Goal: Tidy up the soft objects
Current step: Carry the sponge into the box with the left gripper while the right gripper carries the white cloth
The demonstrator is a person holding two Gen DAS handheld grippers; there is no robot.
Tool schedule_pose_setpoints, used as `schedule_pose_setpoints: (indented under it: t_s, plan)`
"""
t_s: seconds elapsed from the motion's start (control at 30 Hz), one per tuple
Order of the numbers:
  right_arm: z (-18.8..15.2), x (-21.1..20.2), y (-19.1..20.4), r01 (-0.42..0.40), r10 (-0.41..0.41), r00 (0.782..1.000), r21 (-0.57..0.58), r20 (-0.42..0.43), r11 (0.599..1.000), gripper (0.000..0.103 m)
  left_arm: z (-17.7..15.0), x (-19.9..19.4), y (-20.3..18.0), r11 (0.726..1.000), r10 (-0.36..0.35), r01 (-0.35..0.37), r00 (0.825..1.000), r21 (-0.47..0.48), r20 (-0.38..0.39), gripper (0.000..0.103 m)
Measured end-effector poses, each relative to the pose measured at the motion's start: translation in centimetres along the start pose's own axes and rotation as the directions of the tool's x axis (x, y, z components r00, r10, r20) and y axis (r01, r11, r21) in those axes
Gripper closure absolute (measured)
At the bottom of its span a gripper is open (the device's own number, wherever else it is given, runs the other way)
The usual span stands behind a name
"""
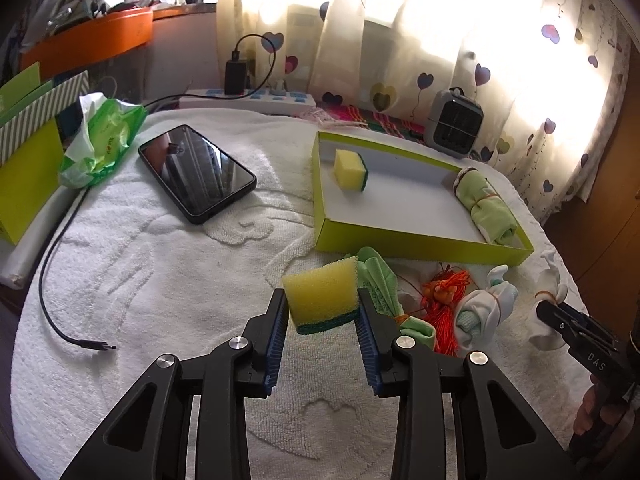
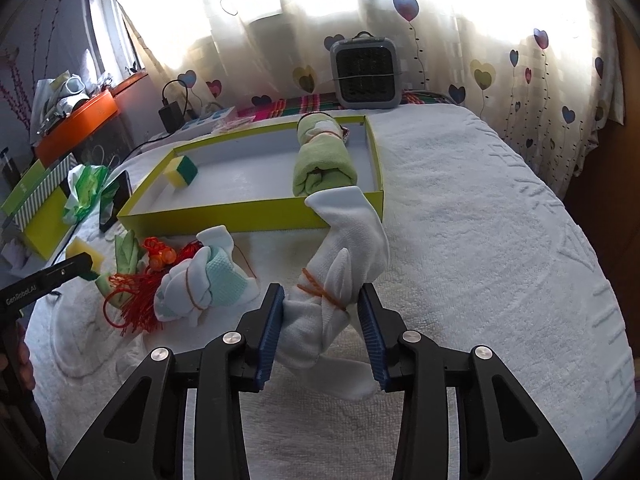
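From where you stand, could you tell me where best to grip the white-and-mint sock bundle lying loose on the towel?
Grip the white-and-mint sock bundle across its waist, where the elastic band cinches it narrowest, coming from above; the red tassel crowds its left side.

A yellow foam sponge with a dark green scouring layer [image 1: 322, 300] sits between blue ribbed pads [image 1: 277, 344] on black fingers. The shallow cardboard tray [image 1: 420, 246] is lime green outside, white inside, on a white terry towel with a raised pattern [image 1: 160, 272]. Cream curtains [image 1: 440, 40] carry purple and yellow hearts.
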State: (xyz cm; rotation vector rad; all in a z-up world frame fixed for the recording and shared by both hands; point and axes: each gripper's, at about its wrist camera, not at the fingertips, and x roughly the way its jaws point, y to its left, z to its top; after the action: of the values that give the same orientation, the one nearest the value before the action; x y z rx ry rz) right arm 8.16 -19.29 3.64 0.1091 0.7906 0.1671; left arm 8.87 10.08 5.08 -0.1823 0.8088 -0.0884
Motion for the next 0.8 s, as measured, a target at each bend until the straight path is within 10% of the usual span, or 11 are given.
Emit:
schedule_pose_setpoints:
  t_s: [0.8]
  plan:
    - [5.0, -0.8, 1.3, -0.059, 0.063, 0.996, -0.065, 0.064, 0.996, 0.064, 4.9, -0.6, -2.7, 0.995, -0.072, 0.07, 0.997, 0.072, 0.033, 0.071]
